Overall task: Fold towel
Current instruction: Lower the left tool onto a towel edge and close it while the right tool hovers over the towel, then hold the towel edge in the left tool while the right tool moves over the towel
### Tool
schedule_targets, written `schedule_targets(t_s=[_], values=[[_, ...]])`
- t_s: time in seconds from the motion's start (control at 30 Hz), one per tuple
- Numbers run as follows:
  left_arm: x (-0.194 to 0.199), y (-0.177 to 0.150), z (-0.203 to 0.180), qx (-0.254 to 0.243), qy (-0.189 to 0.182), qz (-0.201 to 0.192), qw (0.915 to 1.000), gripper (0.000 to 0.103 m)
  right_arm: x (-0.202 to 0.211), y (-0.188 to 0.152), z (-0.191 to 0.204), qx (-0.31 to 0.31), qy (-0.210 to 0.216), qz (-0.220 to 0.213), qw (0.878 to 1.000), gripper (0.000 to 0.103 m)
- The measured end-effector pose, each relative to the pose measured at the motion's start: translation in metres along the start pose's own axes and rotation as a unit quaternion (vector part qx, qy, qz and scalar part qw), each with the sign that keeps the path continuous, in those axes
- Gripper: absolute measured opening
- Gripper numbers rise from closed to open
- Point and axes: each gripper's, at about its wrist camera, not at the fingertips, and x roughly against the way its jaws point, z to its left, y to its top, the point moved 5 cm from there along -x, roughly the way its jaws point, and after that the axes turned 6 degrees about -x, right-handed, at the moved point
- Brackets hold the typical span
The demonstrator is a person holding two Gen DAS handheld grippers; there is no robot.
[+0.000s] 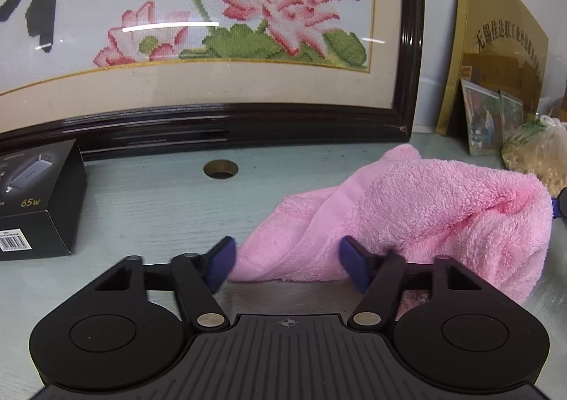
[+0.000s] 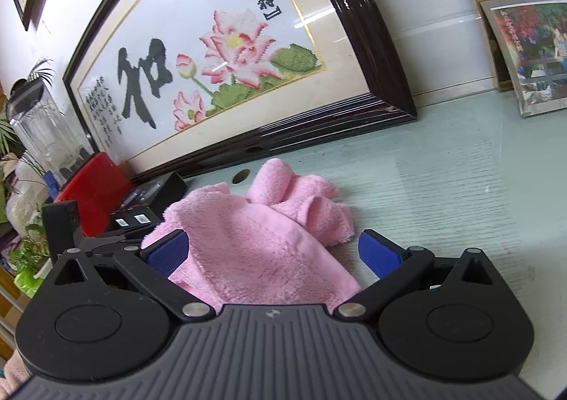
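A crumpled pink towel [image 1: 418, 219] lies in a heap on the pale green table [image 1: 159, 208]. My left gripper [image 1: 287, 263] is open, its blue pads straddling the towel's near left corner without closing on it. In the right wrist view the same pink towel [image 2: 262, 237] bunches up between and beyond the blue pads of my right gripper [image 2: 273, 254], which is open too; cloth lies against the left pad while the right pad stands apart from it. A bit of blue from the right gripper shows past the towel at the left wrist view's right edge.
A large framed lotus embroidery [image 1: 212, 28] leans on the wall behind the towel. A black charger box [image 1: 35, 201] sits at the left, a cable hole [image 1: 220, 169] in the table behind. Photos [image 1: 489, 116], a gold plaque [image 1: 496, 28] and a plastic bag [image 1: 538, 152] stand at the right. A red box [image 2: 92, 184] stands left.
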Motion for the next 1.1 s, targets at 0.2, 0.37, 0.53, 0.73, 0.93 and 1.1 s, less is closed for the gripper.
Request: schedule_targets(t_s=[0.2, 0.37, 0.53, 0.73, 0.93, 1.1], values=[[0.004, -0.003, -0.003, -0.023, 0.000, -0.001, 0.9997, 0.026, 0.003, -0.010, 0.000, -0.003, -0.013, -0.003, 1.000, 0.103], [0.010, -0.004, -0.005, -0.040, 0.019, -0.006, 0.9990, 0.006, -0.002, -0.016, 0.004, 0.016, -0.018, 0.020, 1.000, 0.103], [0.021, -0.004, 0.002, -0.034, 0.038, -0.018, 0.9986, 0.003, -0.006, -0.021, 0.009, 0.041, -0.018, 0.035, 0.998, 0.103], [0.034, 0.000, 0.012, -0.001, 0.040, -0.037, 0.9985, 0.002, -0.013, -0.023, 0.011, 0.055, -0.017, 0.035, 0.998, 0.103], [0.041, 0.000, 0.019, 0.018, 0.047, -0.041, 0.9979, 0.002, -0.020, -0.025, 0.013, 0.068, -0.017, 0.036, 0.997, 0.103], [0.043, 0.001, 0.019, 0.020, 0.052, -0.044, 0.9975, 0.003, -0.025, -0.027, 0.014, 0.080, -0.016, 0.036, 0.996, 0.100]])
